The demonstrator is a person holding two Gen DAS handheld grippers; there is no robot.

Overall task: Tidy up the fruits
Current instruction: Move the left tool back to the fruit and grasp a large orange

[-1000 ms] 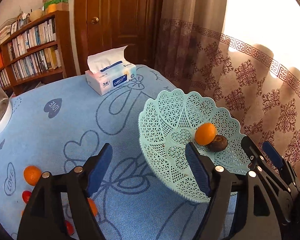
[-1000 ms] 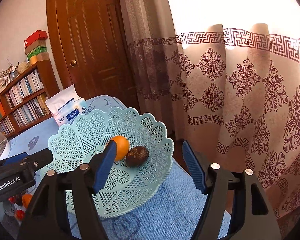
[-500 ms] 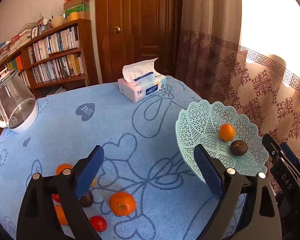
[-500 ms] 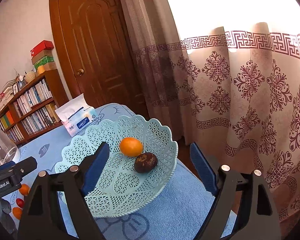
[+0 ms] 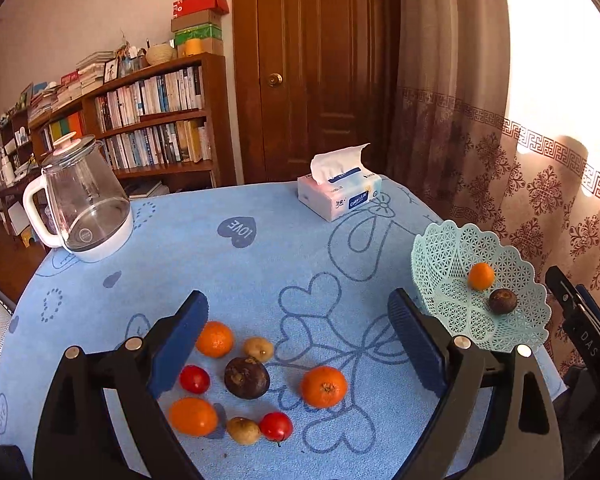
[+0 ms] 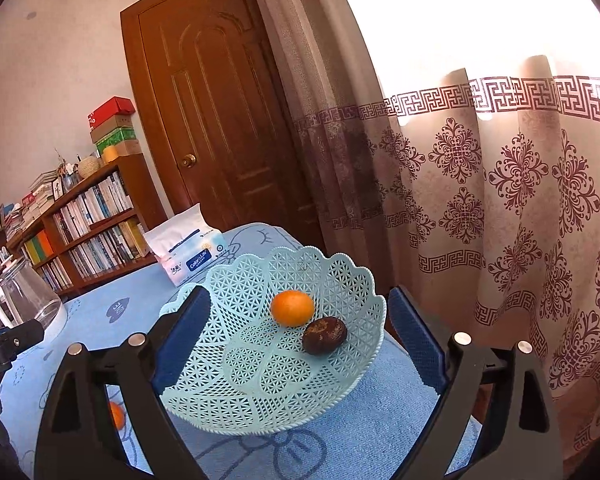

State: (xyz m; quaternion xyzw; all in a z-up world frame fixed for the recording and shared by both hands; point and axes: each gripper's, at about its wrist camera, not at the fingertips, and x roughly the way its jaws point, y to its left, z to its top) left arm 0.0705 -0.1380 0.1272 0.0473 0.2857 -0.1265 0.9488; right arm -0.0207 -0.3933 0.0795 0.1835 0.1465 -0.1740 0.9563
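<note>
A teal lattice basket (image 5: 440, 264) (image 6: 340, 280) stands at the table's right edge and holds an orange (image 6: 292, 308) and a dark passion fruit (image 6: 324, 335). Loose fruit lies on the blue cloth: three oranges (image 5: 324, 386), a dark passion fruit (image 5: 247, 377), two red tomatoes (image 5: 195, 379) and two small brown fruits (image 5: 258, 349). My left gripper (image 5: 298, 344) is open and empty above this fruit. My right gripper (image 6: 298, 340) is open and empty, hovering in front of the basket; it also shows at the right edge of the left wrist view (image 5: 580, 328).
A glass kettle (image 5: 82, 208) stands at the table's far left. A tissue pack (image 5: 340, 196) lies at the far side. A bookshelf (image 5: 140, 128), a door and patterned curtains (image 6: 500, 220) are behind. The table edge is just right of the basket.
My left gripper has pulled back and swung left from the basket, so the loose fruit now lies between its fingers. My right gripper has backed slightly away from the basket.
</note>
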